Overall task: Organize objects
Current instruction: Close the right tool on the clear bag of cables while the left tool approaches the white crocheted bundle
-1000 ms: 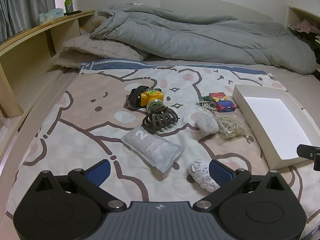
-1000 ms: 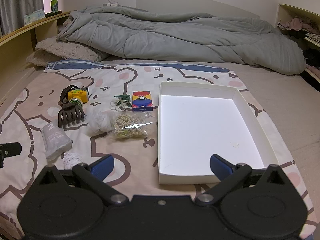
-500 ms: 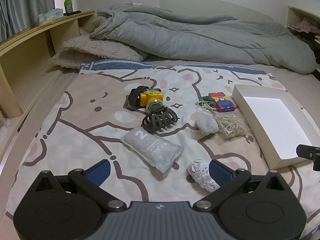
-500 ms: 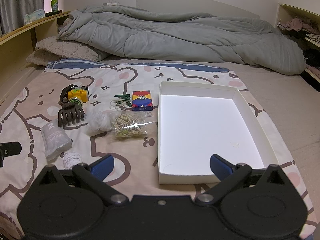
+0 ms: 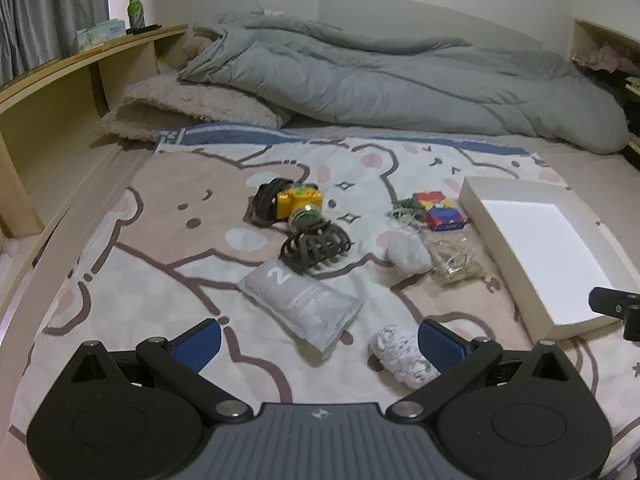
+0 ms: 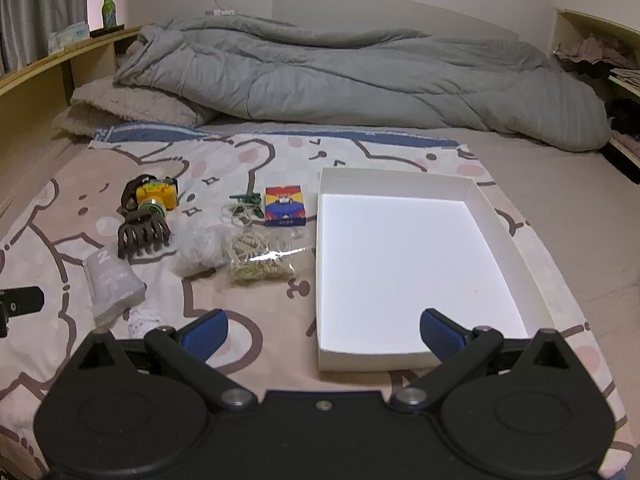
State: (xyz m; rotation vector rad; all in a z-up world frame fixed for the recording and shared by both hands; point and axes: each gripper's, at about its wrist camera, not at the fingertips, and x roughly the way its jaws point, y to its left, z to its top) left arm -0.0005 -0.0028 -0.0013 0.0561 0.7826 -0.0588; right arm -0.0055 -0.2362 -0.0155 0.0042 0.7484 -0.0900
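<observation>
— What do we have, and how does it lie?

— We see the white box (image 6: pixel 408 256) on the cartoon-print sheet (image 6: pixel 248 320), its long side running away from us toward the grey duvet (image 6: pixel 360 80). It is a shallow rectangular tray with thin, stiff walls, and we see only its bare white floor inside.

— And the loose things?

— All to the left of the box, on the sheet. The grey pouch (image 5: pixel 300 300), soft and pillow-shaped with a "2" printed on it, lies slantwise, its long axis running from far left to near right. Beyond it sits the dark brown hair claw (image 5: pixel 316 246), teeth curved, and behind that the yellow headlamp (image 5: pixel 298 202) with its black strap. The red and blue card box (image 6: pixel 285 205) lies flat just beside the white box's far left corner, its long side pointing away from us. Near it we see a clear bag of pale rubber bands (image 6: pixel 258 258), a crumpled translucent bag (image 5: pixel 408 254), and a small white lacy roll (image 5: pixel 400 354) nearest our left gripper (image 5: pixel 319 342).

— The grippers?

— Both spread wide and holding nothing. The right gripper (image 6: pixel 323 332) hovers over the near edge of the white box.
</observation>
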